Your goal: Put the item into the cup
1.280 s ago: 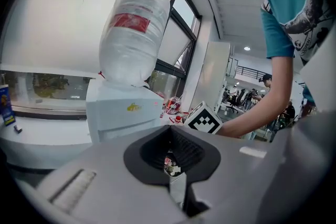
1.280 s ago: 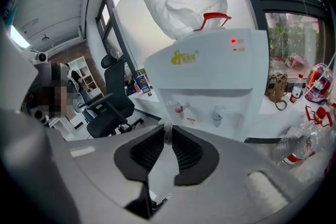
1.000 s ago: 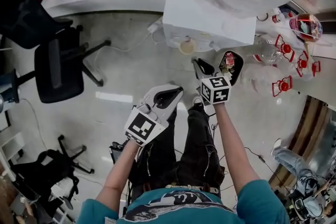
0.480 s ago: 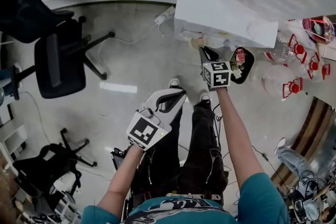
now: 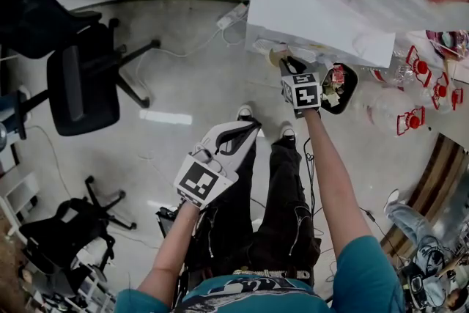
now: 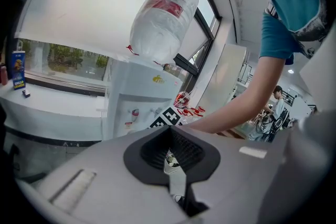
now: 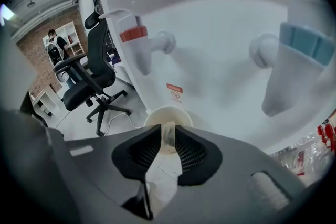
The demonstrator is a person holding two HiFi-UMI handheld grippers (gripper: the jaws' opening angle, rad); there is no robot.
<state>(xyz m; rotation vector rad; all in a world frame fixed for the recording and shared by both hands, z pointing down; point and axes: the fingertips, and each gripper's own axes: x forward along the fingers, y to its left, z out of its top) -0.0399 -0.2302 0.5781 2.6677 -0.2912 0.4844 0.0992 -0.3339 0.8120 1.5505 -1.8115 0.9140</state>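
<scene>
A person stands at a water dispenser [image 5: 315, 18] with both arms out. The right gripper [image 7: 168, 139] points steeply down under the taps, between the red tap [image 7: 137, 42] and the blue tap [image 7: 302, 55]. A paper cup [image 7: 184, 115] stands on the dispenser's ledge, directly below the jaw tips. The task's item, a small pale sachet [image 7: 167, 132] (thin, squarish, maybe a tea bag), hangs between those tips, right over the cup's mouth. It is not yet down inside the cup. The right jaws have just been opening and stand apart, so the sachet sits loosely in the gap rather than pinched.

From the head view, the right gripper [image 5: 287, 64] reaches to the dispenser's front, where the cup [image 5: 277, 55] shows as a tan spot. The left gripper [image 5: 245, 134] hangs back, well apart from the cup, above the person's legs. Its jaws meet at the tips and grip nothing. A black office chair [image 5: 80, 84] stands off to the left on the pale floor.
</scene>
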